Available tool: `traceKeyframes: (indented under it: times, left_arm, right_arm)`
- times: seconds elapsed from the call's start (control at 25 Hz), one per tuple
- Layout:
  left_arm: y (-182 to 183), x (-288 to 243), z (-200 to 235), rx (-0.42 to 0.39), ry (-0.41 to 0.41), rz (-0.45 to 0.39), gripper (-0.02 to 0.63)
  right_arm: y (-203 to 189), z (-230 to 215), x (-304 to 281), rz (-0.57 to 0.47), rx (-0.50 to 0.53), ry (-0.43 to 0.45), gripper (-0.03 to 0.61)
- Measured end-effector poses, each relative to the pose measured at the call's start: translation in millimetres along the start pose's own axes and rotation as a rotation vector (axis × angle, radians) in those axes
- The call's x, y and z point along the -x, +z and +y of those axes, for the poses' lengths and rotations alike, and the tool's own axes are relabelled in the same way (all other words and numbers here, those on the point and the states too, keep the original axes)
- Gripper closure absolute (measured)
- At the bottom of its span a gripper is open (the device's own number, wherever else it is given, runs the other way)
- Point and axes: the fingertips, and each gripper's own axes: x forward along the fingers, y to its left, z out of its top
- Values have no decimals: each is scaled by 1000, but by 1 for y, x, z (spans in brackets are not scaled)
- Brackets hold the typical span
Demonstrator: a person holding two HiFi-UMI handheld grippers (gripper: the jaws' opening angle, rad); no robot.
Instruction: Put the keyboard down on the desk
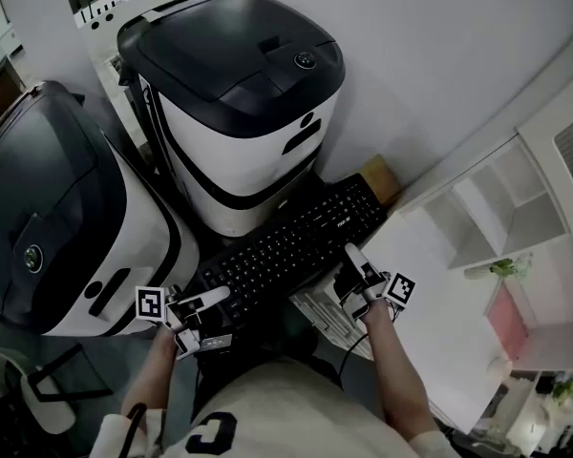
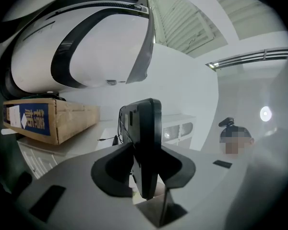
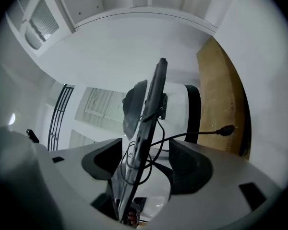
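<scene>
One black keyboard (image 1: 286, 241) hung in the air between two grippers, slanting from 7 to 1 o'clock. The left gripper (image 1: 206, 303) pinched its left end, pads tight on the edge. The right gripper (image 1: 356, 273) stood spread, with the keyboard's other end and one loose cable (image 3: 192, 135) between its jaws and gaps on either side. Two white-and-black machines (image 1: 239, 93) loomed at 9 and 12 o'clock.

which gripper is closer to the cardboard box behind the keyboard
Right. The right gripper is at the end of the keyboard nearest the cardboard box. The left gripper grips the opposite end, farther away.
</scene>
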Motion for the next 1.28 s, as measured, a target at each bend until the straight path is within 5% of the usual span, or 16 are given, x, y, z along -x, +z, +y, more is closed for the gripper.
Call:
traceKeyframes:
  times: [0.28, 0.4, 0.56, 1.28]
  left_arm:
    - [-8, 5, -2, -10, -22, 59, 484]
    - [-12, 8, -5, -16, -26, 76, 479]
    - [-7, 7, 0, -59, 14, 106, 480]
    - [11, 6, 8, -78, 63, 109, 506]
  right_arm:
    - [-2, 5, -13, 14, -27, 86, 290]
    - [-12, 8, -15, 44, -27, 106, 426]
    - [-7, 12, -8, -11, -35, 109, 468]
    - [-19, 34, 20, -107, 19, 85, 477]
